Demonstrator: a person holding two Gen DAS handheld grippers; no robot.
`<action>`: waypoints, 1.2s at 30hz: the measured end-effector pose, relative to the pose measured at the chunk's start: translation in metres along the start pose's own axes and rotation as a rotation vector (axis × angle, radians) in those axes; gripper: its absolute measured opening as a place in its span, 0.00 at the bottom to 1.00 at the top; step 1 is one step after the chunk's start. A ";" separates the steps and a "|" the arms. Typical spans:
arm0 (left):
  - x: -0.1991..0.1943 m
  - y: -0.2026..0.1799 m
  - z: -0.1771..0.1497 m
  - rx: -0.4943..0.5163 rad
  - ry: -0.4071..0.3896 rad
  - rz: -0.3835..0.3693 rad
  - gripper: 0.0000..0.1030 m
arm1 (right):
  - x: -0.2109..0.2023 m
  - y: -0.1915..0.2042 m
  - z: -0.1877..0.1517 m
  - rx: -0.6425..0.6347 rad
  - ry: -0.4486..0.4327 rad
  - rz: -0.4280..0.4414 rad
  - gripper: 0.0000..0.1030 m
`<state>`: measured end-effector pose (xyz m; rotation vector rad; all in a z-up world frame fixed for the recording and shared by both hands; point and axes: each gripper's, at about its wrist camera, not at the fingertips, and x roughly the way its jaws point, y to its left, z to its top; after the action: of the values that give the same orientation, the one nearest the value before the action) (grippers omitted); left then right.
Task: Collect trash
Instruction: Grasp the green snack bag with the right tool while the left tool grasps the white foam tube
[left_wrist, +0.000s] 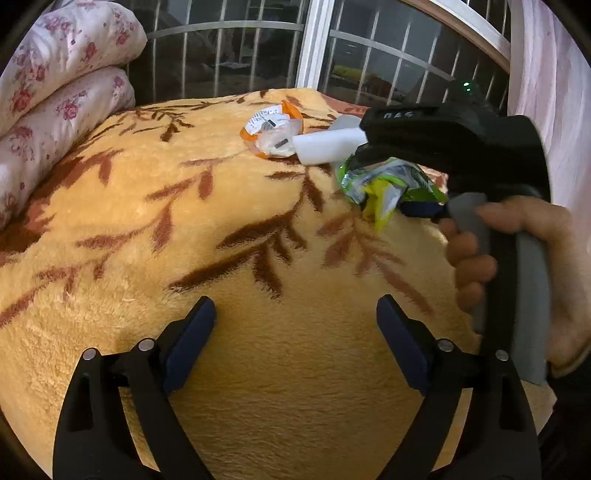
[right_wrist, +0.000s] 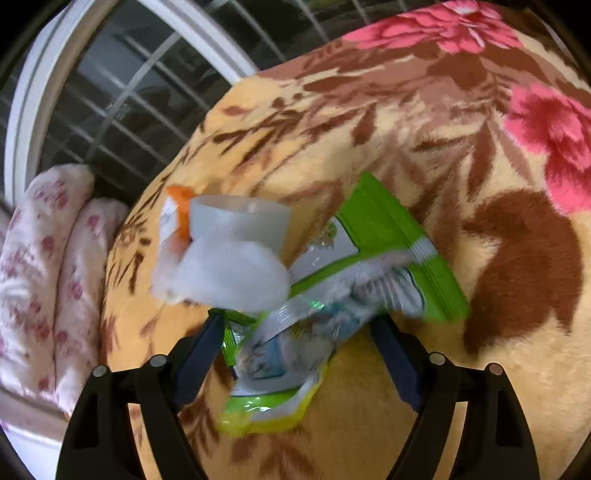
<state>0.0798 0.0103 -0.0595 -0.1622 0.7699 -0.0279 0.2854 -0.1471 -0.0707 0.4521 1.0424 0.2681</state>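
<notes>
Early in the job by my read: none of the trash is collected yet, and no bin or bag shows in either view.

Right gripper (right_wrist: 295, 354): jaws apart, straddling the crumpled green-and-silver foil snack wrapper (right_wrist: 332, 306). The wrapper sits between the pads, but they don't look pressed on it; the frame is blurred, so contact at the 9 o'clock pad is uncertain. I'd call it reaching for the grasp, not holding.

Left gripper (left_wrist: 295, 332): jaws wide apart, nothing between them, hovering over bare yellow plush blanket with brown leaf print (left_wrist: 221, 229) on the bed.

Trash, left wrist view:
- green wrapper at about 2 o'clock, under the right gripper
- white foam-like block (left_wrist: 325, 147) just beside it, toward 1 o'clock
- clear plastic packet with orange edge and white label (left_wrist: 275, 129) touching the block, at 12 o'clock

All three lie in one cluster on the blanket near the window side. Folded pink floral quilt (left_wrist: 62, 74) at 10 o'clock, well apart.

Left to do: close on the wrapper, then pick up the block and packet, then drop everything somewhere, destination unseen.
</notes>
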 end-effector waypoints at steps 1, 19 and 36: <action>0.000 0.001 0.000 -0.003 -0.001 -0.007 0.85 | -0.001 0.001 -0.001 -0.017 -0.008 -0.030 0.57; 0.001 0.000 -0.003 0.012 -0.007 0.010 0.85 | -0.154 -0.107 -0.062 -0.376 -0.065 -0.206 0.38; 0.062 -0.062 0.082 -0.271 0.142 0.151 0.86 | -0.160 -0.169 -0.069 -0.272 -0.223 0.020 0.40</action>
<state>0.1834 -0.0454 -0.0349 -0.3617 0.9240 0.2103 0.1477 -0.3471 -0.0583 0.2404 0.7705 0.3633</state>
